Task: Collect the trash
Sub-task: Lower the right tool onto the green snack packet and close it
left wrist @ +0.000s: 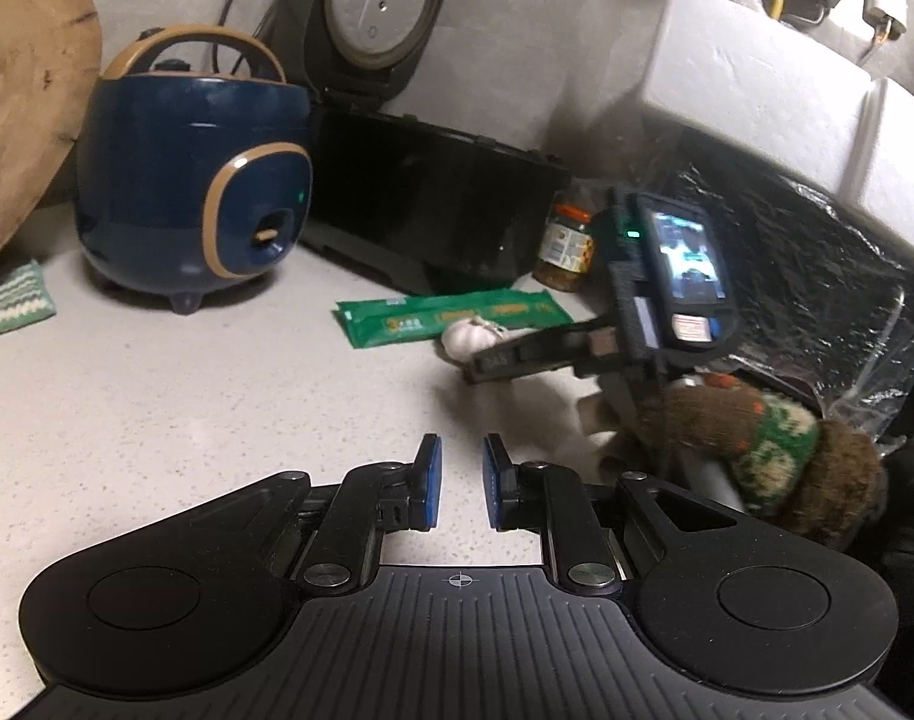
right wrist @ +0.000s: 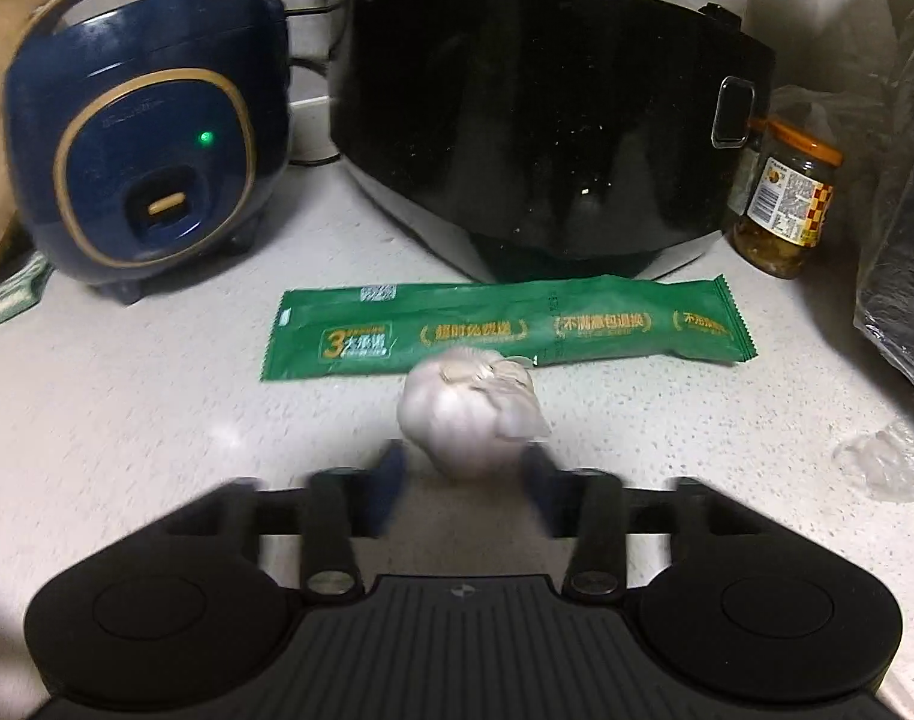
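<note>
A white garlic bulb (right wrist: 466,408) lies on the pale speckled counter (right wrist: 157,432), just in front of a long green packet (right wrist: 517,327). My right gripper (right wrist: 466,474) is down at the bulb; its blurred blue fingers stand on either side and meet its flanks. In the left wrist view the right gripper (left wrist: 487,360) reaches in from the right, held by a knit-gloved hand (left wrist: 757,450), its tip at the garlic (left wrist: 466,336). My left gripper (left wrist: 462,492) hovers over bare counter, pads a narrow gap apart with nothing between them.
A blue rice cooker (left wrist: 193,192) and a black cooker (left wrist: 433,204) with its lid up stand behind the packet. A jar (right wrist: 787,204) sits at the right. A black plastic bag (left wrist: 817,252) fills the right side, with a clear plastic scrap (right wrist: 889,462) near it.
</note>
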